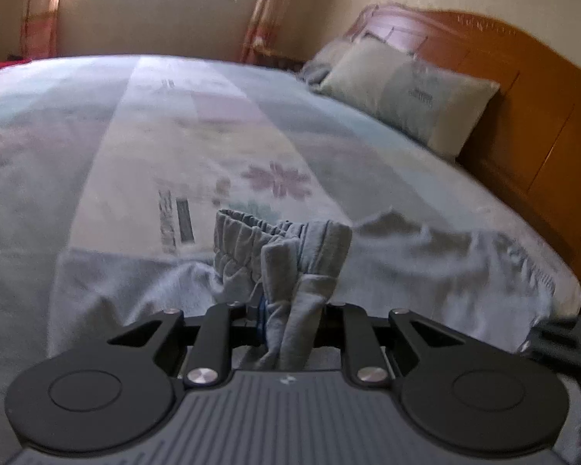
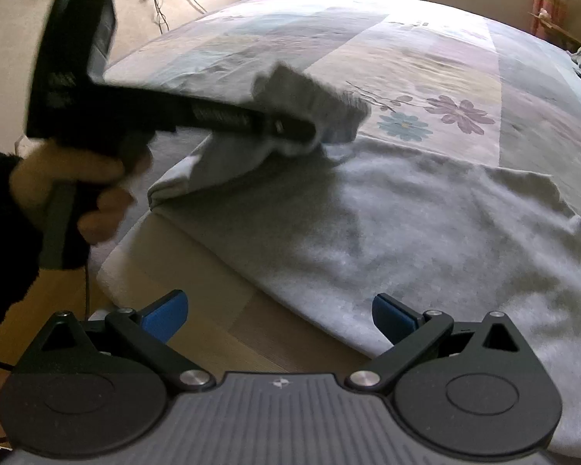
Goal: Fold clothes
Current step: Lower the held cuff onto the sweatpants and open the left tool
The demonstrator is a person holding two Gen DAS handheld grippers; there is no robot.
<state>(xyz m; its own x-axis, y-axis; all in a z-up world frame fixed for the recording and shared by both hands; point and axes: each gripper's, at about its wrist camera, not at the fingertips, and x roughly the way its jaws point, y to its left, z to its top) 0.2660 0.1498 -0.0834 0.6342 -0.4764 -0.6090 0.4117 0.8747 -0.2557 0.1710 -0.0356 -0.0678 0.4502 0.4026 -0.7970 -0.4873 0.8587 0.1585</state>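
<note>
Presently, garment: a pale grey knit sweatshirt (image 2: 426,232) is spread flat on the patchwork floral bedspread (image 2: 426,50); its ribbed cuff (image 1: 275,248) is lifted above the body
Left hand-held gripper (image 1: 290,310): clamped on the cuff's sleeve; nearer the fold
Right hand-held gripper (image 2: 279,316): spread wide; nothing held; poised at the near hem

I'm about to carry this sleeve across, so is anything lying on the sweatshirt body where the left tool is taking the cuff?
Nothing visible does. The left tool grips the grey cuff above the sweatshirt body, which lies bare on the bed. The right tool hangs open near the bed's edge, off that path.
</note>
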